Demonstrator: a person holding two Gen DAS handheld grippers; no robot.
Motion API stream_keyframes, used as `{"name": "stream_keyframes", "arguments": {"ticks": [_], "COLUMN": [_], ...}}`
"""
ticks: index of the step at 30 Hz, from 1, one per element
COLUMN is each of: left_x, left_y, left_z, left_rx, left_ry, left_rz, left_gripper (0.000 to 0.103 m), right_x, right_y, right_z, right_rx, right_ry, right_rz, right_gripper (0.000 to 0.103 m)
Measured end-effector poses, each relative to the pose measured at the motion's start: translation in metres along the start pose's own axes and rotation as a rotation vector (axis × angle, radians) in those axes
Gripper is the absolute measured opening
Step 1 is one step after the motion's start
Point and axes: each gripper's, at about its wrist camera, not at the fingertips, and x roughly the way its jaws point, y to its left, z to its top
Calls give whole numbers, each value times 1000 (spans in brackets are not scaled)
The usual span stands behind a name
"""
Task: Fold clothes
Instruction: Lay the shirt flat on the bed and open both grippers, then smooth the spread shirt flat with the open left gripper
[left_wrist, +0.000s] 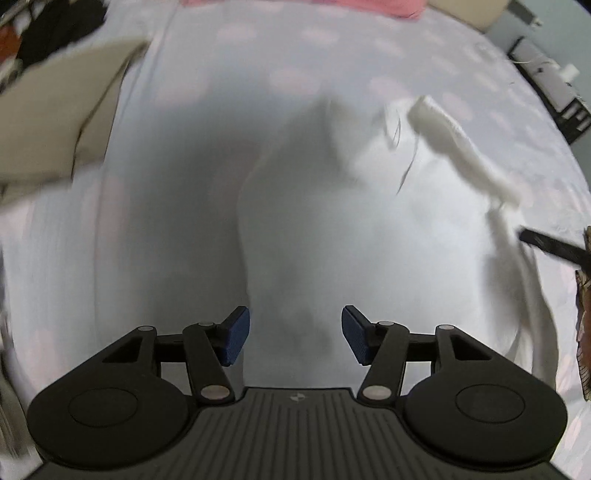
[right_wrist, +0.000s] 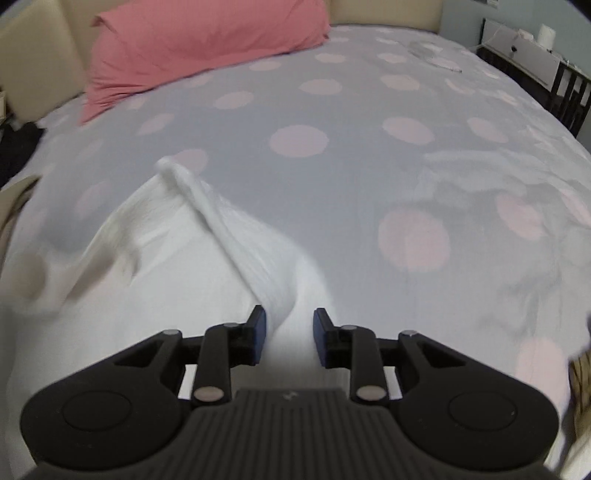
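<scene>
Closest in the left wrist view, the left gripper (left_wrist: 295, 339) hangs over the bed with its blue pads (left_wrist: 234, 341) spread wide and nothing between them; below the gap lies only soft, blurred white cloth. That cloth is the white garment (left_wrist: 351, 221), spread on the bedsheet (left_wrist: 192, 74) straight ahead of the left gripper and running off to the right. A thick ribbed band (left_wrist: 465, 147) of the garment stands up from its right part and slants down toward the right edge of the frame, where a dark bar reaches in and meets the fabric (what the bar is cannot be told at this blur). Further off to the left rests a beige cushion (left_wrist: 55, 118), and at the far top edge shows a strip of pink pillow (left_wrist: 332, 5).

In the right wrist view, the right gripper (right_wrist: 288, 339) has its pads (right_wrist: 258, 332) narrower apart, yet a clear gap is left between them. A fold of the white garment (right_wrist: 177, 280) rises from the bed and runs into that gap; whether the pads touch it cannot be told. From there the ribbed band (right_wrist: 207, 206) climbs away to the left and ends in a raised tip. Beyond lies the pale dotted bedsheet (right_wrist: 369, 166), rumpled on the right, then the pink pillow (right_wrist: 199, 44) against a beige headboard (right_wrist: 388, 11).
</scene>
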Motion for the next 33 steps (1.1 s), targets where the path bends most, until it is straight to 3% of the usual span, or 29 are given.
{"name": "stream_keyframes", "arguments": {"ticks": [7, 9, 12, 13, 14, 15, 16, 27, 31, 33], "left_x": [11, 12, 13, 13, 13, 13, 13, 18, 19, 22], "left_y": [-17, -23, -33, -36, -39, -42, -43, -44, -43, -43], "left_z": [-33, -34, -33, -33, -33, -34, -33, -37, -40, -40], "left_rx": [37, 48, 65, 72, 79, 85, 93, 97, 94, 92], "left_ry": [90, 95, 93, 93, 92, 91, 90, 97, 104, 114], "left_rz": [-8, -12, -16, -16, -16, -15, -11, 7, 7, 5], "left_gripper": [54, 54, 54, 54, 54, 54, 54, 54, 54, 54], "right_x": [-72, -83, -81, -78, -78, -81, -84, -110, -111, -115], "right_y": [-13, -21, -28, -29, -33, -42, -50, -145, -164, -152], "right_z": [-79, -90, -94, -96, -93, -87, -80, -6, 2, -12], "right_rx": [-64, -65, -74, -88, -95, -88, -81, 12, 114, 91], "right_ry": [-26, -3, 61, 87, 91, 74, 57, -128, -171, -206], "right_rz": [74, 116, 197, 219, 207, 171, 135, -270, -455, -486], "right_gripper": [38, 45, 45, 43, 22, 5, 3, 3, 14, 33]}}
